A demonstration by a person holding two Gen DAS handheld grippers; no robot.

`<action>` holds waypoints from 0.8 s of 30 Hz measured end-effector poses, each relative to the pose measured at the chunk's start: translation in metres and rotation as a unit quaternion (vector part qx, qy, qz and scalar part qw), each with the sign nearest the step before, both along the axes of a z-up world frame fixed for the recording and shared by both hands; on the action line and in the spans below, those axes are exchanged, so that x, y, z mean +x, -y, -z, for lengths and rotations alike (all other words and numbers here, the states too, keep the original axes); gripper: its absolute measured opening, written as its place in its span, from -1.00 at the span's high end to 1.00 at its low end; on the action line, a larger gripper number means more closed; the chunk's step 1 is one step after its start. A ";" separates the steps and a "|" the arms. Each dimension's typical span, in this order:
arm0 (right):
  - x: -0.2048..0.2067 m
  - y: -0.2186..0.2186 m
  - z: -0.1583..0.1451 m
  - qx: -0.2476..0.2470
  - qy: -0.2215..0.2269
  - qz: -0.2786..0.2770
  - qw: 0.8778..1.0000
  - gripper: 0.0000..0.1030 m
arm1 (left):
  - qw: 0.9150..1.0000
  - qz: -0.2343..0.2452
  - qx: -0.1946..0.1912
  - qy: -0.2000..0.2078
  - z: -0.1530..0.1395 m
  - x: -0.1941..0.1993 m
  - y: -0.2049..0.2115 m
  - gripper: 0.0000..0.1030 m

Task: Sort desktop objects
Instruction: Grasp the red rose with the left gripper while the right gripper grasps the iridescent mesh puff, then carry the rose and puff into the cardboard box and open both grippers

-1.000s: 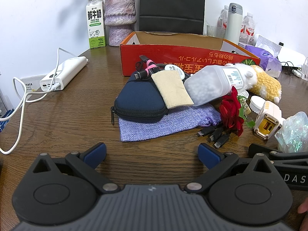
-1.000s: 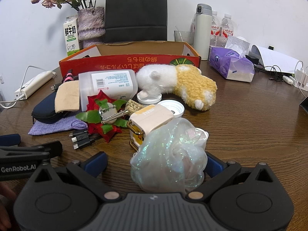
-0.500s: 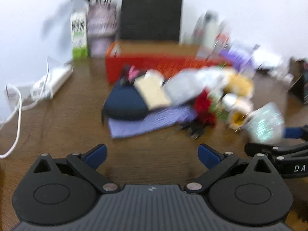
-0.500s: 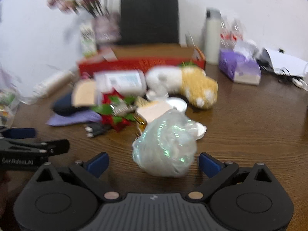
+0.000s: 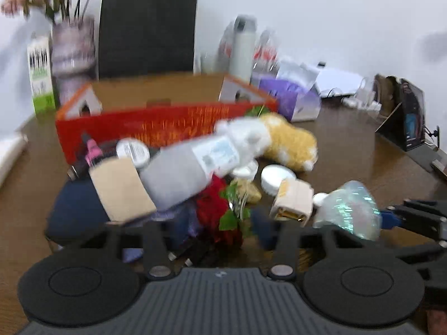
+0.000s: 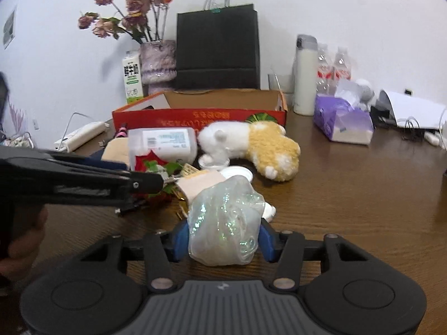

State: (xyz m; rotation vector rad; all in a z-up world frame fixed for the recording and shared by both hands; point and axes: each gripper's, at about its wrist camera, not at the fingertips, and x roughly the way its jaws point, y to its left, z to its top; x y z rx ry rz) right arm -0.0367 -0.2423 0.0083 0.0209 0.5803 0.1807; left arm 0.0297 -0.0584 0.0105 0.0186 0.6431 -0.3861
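Note:
In the right wrist view my right gripper (image 6: 223,240) has its blue pads against both sides of a crumpled iridescent plastic bag (image 6: 223,217) that rests on the wooden table (image 6: 349,195), and its jaws are closing on it. The left wrist view is blurred. There my left gripper (image 5: 220,229) is low over the pile with its jaws closing. A red artificial flower (image 5: 215,209) and dark cable ends lie between them, and the pads do not appear to press on anything. The bag (image 5: 349,212) lies just to its right.
An open red cardboard box (image 6: 195,115) stands behind the pile. In the pile are a white bottle (image 6: 162,142), a yellow and white plush toy (image 6: 259,145), a navy pouch (image 5: 75,209) and a beige charger (image 5: 293,203). A tissue pack (image 6: 343,122), flask (image 6: 306,75), vase (image 6: 157,61) and black bag (image 6: 218,50) line the back.
Both grippers' jaws have narrowed from wide open. The right pads have come in onto the plastic bag. The left gripper has moved forward and right, up to the flower.

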 end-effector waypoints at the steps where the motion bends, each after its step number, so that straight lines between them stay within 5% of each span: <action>1: 0.000 0.003 0.000 0.009 -0.004 0.001 1.000 0.05 | 1.000 -0.004 -0.011 -0.011 0.003 0.004 -0.002 0.29; 3: 0.001 0.009 0.001 0.030 -0.006 -0.001 1.000 0.05 | 0.999 -0.008 -0.032 -0.018 0.002 0.005 -0.006 0.36; 7: 0.000 0.009 0.002 0.032 -0.007 -0.002 0.999 0.07 | 0.999 -0.007 -0.041 0.028 -0.014 -0.027 -0.012 0.38; 10: -0.007 0.006 0.000 0.020 0.004 0.001 1.000 0.09 | 0.997 -0.010 -0.074 0.015 -0.023 -0.050 -0.026 0.39; 16: -0.042 -0.013 -0.025 0.011 0.054 -0.042 0.998 0.10 | 0.994 -0.040 -0.075 0.070 -0.062 -0.093 -0.054 0.39; 21: -0.034 -0.009 -0.086 0.056 0.113 -0.050 0.991 0.10 | 0.991 -0.042 -0.064 0.111 -0.115 -0.056 -0.072 0.39; 24: -0.004 -0.011 -0.127 0.024 0.170 -0.009 0.985 0.05 | 0.992 -0.058 -0.038 0.110 -0.143 0.002 -0.073 0.39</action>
